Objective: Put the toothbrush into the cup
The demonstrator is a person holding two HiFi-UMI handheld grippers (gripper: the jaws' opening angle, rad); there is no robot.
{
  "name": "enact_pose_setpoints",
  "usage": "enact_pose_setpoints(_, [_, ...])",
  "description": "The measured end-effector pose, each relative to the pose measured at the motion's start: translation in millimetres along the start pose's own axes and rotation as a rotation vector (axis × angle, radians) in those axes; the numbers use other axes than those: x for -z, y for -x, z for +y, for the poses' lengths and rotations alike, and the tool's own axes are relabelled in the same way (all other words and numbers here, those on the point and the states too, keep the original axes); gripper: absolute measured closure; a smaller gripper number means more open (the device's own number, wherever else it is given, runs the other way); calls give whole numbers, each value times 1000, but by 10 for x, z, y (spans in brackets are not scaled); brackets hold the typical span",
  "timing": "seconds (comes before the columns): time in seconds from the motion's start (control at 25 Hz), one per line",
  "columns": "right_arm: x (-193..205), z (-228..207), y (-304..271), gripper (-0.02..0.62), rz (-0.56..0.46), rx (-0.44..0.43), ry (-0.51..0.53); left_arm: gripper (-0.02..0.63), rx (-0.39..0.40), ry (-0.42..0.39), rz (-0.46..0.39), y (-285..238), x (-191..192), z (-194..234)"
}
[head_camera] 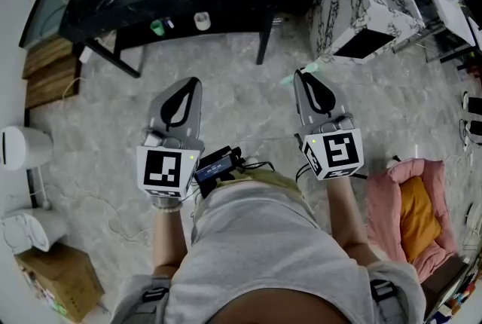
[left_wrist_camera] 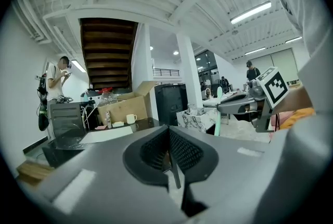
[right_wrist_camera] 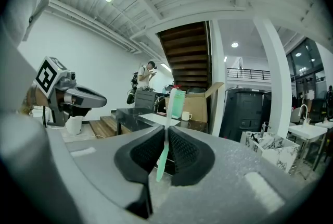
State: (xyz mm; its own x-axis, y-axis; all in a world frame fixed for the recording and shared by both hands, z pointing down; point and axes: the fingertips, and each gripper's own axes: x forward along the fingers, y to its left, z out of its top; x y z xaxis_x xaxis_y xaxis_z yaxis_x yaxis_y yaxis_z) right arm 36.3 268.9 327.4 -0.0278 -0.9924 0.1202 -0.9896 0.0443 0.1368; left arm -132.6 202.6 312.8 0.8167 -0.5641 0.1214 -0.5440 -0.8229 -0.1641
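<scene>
The left tool [head_camera: 193, 85] hangs left of centre above the floor [head_camera: 248, 100], its jaws pressed together on nothing. Beyond it, across the upper frame, a dark surface [head_camera: 248, 6] carries the white cup [head_camera: 201, 20], well apart from both tools. Right of centre, the right tool [head_camera: 301, 77] pinches the mint toothbrush [head_camera: 313, 67] by its handle, bristle end pointing forward. The pickup looks done — the carry to the cup and the drop-in remain. Open floor leads to the surface's front edge. A marbled box [head_camera: 369, 2] stands upper right, beside the surface, and a pink cushion [head_camera: 399, 198] lies lower right — both off the likely path.
</scene>
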Motion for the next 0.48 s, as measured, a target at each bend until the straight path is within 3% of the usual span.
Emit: enact_pose_setpoints(0.48, [13, -64, 87, 568, -17, 19, -35, 595, -5, -1, -9, 34, -33, -77])
